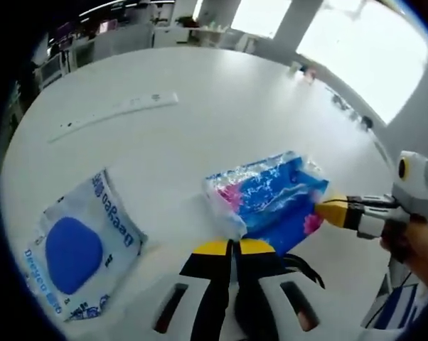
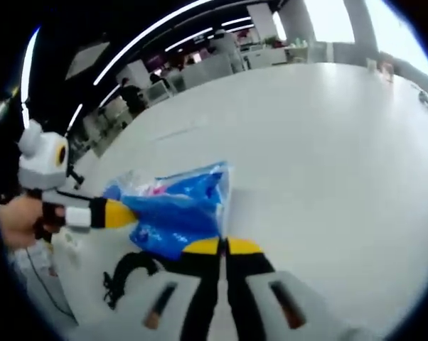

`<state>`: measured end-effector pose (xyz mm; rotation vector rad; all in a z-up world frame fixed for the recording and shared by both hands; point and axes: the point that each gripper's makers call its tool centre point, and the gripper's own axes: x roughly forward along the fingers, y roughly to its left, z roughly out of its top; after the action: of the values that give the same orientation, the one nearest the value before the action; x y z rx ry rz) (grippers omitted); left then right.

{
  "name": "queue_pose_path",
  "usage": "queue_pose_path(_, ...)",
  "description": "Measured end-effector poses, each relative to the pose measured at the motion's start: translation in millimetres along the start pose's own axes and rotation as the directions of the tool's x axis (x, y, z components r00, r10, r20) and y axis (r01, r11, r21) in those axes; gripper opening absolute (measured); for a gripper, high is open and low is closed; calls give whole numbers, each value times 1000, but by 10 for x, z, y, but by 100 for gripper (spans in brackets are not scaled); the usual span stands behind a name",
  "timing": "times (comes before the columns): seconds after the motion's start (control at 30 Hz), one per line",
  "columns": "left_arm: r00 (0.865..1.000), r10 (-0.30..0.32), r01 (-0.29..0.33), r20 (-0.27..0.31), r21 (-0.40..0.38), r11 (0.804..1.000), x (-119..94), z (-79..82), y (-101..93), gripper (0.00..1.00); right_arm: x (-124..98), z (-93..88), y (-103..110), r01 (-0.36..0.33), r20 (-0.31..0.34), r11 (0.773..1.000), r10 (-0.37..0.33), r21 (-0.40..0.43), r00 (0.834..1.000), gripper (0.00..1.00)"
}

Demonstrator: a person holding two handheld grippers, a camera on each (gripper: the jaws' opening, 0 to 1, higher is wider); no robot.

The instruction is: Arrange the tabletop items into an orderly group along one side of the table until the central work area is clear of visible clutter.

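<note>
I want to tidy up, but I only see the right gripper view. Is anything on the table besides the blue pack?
Observer: Yes, a white pouch with a blue patch lies flat, apart from the blue pack.
Operator: Anything more?
Observer: A long white strip lies farther off on the table.
Operator: Is my other gripper pinching the pack?
Observer: The left gripper looks shut on its clear corner.

My left gripper (image 1: 233,246) pinches the near edge of the blue tissue pack (image 1: 271,199); my right gripper (image 1: 326,211) clamps its far end. A Deeyeo packet (image 1: 82,245) lies left, on the white table (image 1: 221,114).
</note>
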<state>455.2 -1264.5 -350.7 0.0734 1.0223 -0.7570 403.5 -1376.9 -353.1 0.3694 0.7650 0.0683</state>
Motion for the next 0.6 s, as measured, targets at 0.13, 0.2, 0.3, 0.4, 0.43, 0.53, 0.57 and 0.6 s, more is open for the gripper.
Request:
queue_pose_path(0.13,1000,1,-1,-8,-1,1000,34,-17,-1,0,16,-14,-32,1,-2,1000,-1,7,1000,0)
queue_pose_path(0.2,1000,4,-4,-6,-11,1000,49,-15,4,0,30,-13,-52,0,1,1000,0,11,1000,0)
queue_pose_path(0.3,1000,8,-8,-7,-9,1000,69,-18,5,0,48,-6,-68,1,2,1000,-1,14,1000,0)
queue_pose_path(0.4,1000,9,-9,-11,-11,1000,85,-27,14,0,60,4,-79,1,2,1000,-1,18,1000,0)
queue_pose_path(0.43,1000,10,-10,-11,-12,1000,89,-26,17,0,64,6,-80,1,3,1000,-1,19,1000,0)
queue_pose_path(0.53,1000,10,-10,-8,-18,1000,96,-17,16,0,74,8,-88,2,4,1000,-2,19,1000,0)
queue_pose_path(0.57,1000,10,-10,-8,-17,1000,98,-14,16,0,77,4,-89,3,3,1000,-3,20,1000,0)
queue_pose_path(0.6,1000,10,-10,-8,-16,1000,105,-10,20,0,80,2,-93,4,2,1000,-4,22,1000,0)
